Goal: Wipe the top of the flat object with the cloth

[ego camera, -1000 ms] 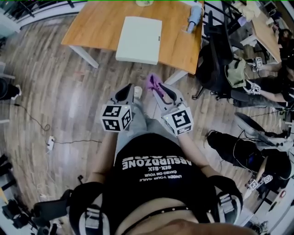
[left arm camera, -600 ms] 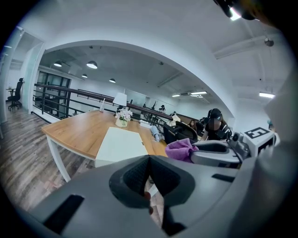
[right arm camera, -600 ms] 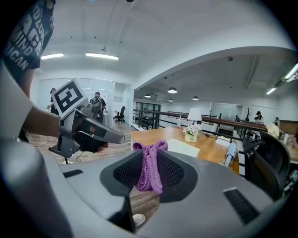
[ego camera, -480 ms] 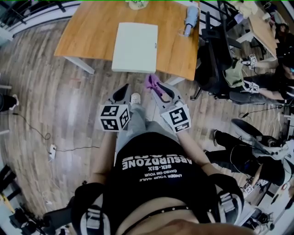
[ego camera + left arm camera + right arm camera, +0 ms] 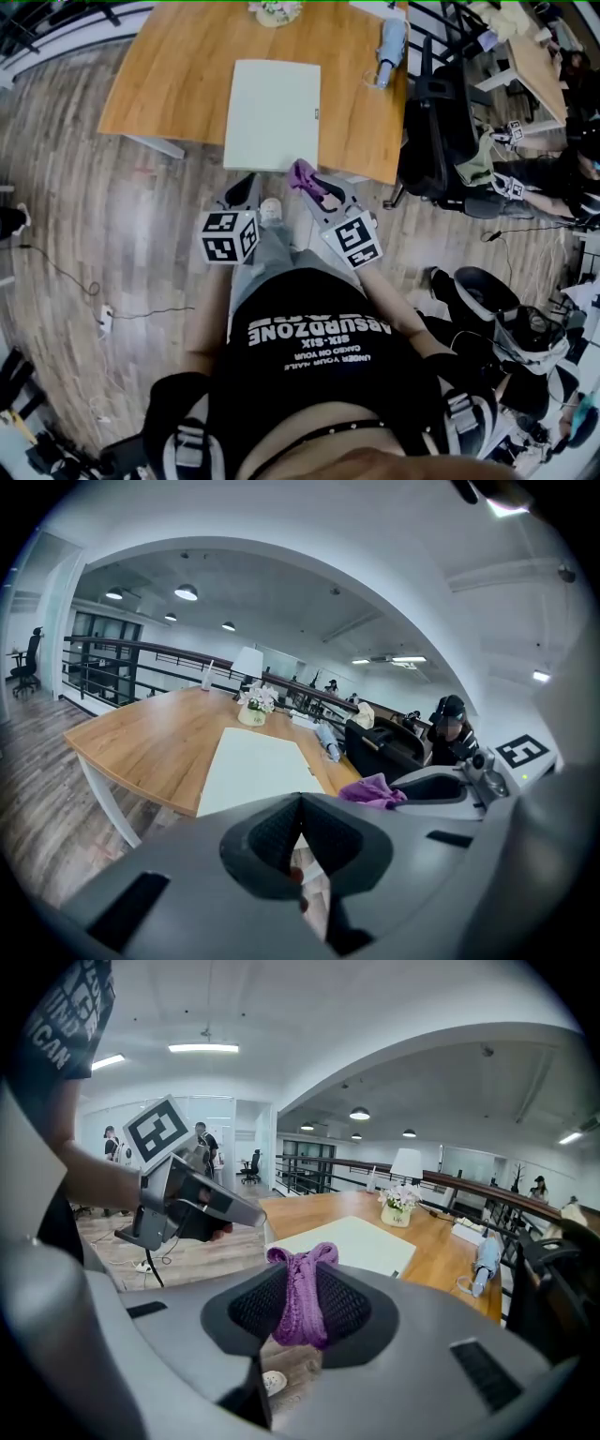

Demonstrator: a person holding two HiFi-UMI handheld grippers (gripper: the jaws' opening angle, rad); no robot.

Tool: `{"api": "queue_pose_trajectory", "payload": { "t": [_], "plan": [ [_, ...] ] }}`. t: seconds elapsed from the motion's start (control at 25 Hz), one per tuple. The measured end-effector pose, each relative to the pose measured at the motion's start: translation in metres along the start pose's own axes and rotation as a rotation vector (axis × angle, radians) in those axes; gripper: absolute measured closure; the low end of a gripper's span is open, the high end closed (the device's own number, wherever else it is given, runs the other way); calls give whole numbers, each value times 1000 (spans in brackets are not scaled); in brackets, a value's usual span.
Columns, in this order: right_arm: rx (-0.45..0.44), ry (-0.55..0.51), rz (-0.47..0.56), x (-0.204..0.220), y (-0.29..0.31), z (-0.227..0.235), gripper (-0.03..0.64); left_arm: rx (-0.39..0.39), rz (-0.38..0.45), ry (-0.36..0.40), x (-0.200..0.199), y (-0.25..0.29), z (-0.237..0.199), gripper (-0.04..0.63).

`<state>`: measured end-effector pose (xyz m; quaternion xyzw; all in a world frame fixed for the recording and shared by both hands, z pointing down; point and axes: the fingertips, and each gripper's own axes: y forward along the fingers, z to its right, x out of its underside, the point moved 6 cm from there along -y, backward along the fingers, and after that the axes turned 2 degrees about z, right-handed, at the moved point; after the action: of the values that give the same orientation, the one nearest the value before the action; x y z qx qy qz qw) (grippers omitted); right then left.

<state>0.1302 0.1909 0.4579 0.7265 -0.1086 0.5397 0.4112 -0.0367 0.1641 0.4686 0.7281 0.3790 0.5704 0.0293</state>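
Note:
A pale flat rectangular object [image 5: 272,114] lies on the wooden table [image 5: 169,84]; it also shows in the left gripper view as the flat object [image 5: 253,766] and in the right gripper view as the flat object [image 5: 352,1241]. My right gripper [image 5: 307,180] is shut on a purple cloth [image 5: 302,175], held just short of the table's near edge. The cloth [image 5: 302,1293] bunches between the jaws. My left gripper [image 5: 246,186] is shut with nothing in it, beside the right one, over the floor.
A small flower pot [image 5: 275,9] and a folded blue umbrella [image 5: 388,42] sit on the table's far part. A black office chair [image 5: 441,112] stands to the right of the table. People sit at the right. A cable [image 5: 94,300] lies on the wood floor.
The person has walked toward the table. Both grippers have come closer to its near edge, and the cloth now sits just before the flat object.

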Motion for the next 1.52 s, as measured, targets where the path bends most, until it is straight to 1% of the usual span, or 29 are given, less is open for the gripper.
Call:
{"api": "queue_pose_trajectory", "payload": {
  "t": [0.28, 0.64, 0.8, 1.0, 1.24, 1.4, 1.52],
  "plan": [
    [-27, 20, -65, 9, 33, 20, 506, 1, -49, 4, -14, 40, -24, 581],
    [-46, 22, -139, 21, 64, 35, 506, 4, -111, 22, -18, 76, -52, 581],
    [-32, 20, -165, 25, 74, 38, 506, 11, -140, 33, -16, 88, -64, 581],
    [2, 1, -184, 27, 79, 42, 506, 9, -170, 73, -16, 103, -76, 581],
    [47, 3, -203, 27, 85, 45, 506, 17, -217, 97, -9, 118, -93, 581],
    [63, -4, -215, 26, 89, 48, 506, 39, -249, 76, 2, 126, -97, 581],
    [69, -3, -228, 29, 89, 51, 506, 44, -296, 88, 8, 131, -96, 581]
  ]
}}
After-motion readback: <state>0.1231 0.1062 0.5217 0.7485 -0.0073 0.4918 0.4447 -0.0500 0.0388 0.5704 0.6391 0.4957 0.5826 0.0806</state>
